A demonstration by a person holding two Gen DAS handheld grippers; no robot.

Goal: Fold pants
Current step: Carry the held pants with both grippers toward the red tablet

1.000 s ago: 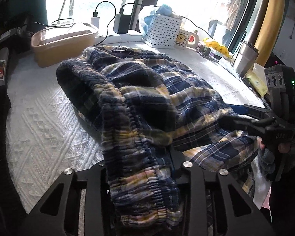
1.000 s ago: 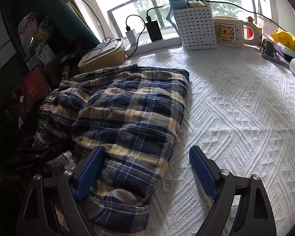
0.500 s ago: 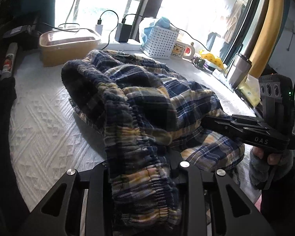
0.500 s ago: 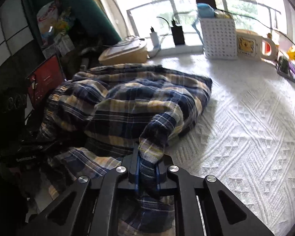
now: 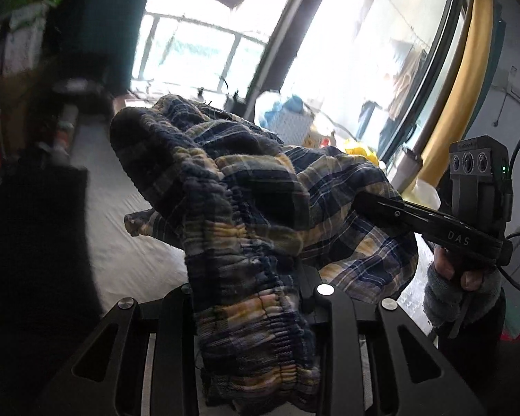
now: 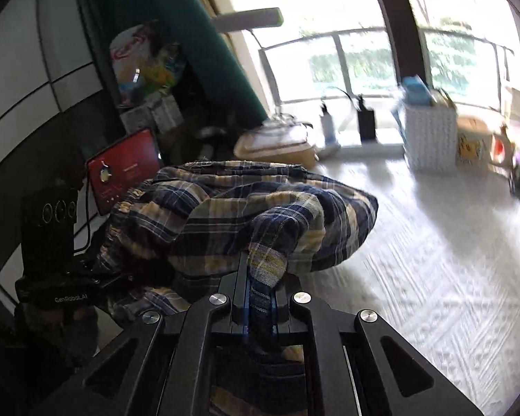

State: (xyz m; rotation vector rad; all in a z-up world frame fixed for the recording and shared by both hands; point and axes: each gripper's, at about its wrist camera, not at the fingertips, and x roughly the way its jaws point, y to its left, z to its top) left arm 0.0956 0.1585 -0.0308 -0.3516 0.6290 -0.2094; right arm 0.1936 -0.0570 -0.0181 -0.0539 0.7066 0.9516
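The plaid pants (image 5: pixel 246 208) hang bunched above the white desk (image 6: pixel 450 260). The left gripper (image 5: pixel 249 298) has its jaws clamped on the elastic waistband; the right gripper (image 6: pixel 260 298) pinches a fabric fold.

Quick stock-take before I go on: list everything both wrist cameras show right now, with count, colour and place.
plaid pants: 1, navy, yellow and white, bunched and raised above the table, elastic waistband toward the left gripper
white table cover: 1, white textured, under the pants
white basket: 1, white perforated, back of table by the window
mug: 1, cream with yellow picture, right of the basket
tan lidded box: 1, beige, back left by the window
chargers: 2, one black and one white, on the sill
red tablet: 1, red screen, left of the pants
left gripper: 1, black, jaws shut on the waistband
right gripper: 1, black, blue pads, jaws shut on a fold of cloth
gloved hand: 1, grey glove, holding the right gripper
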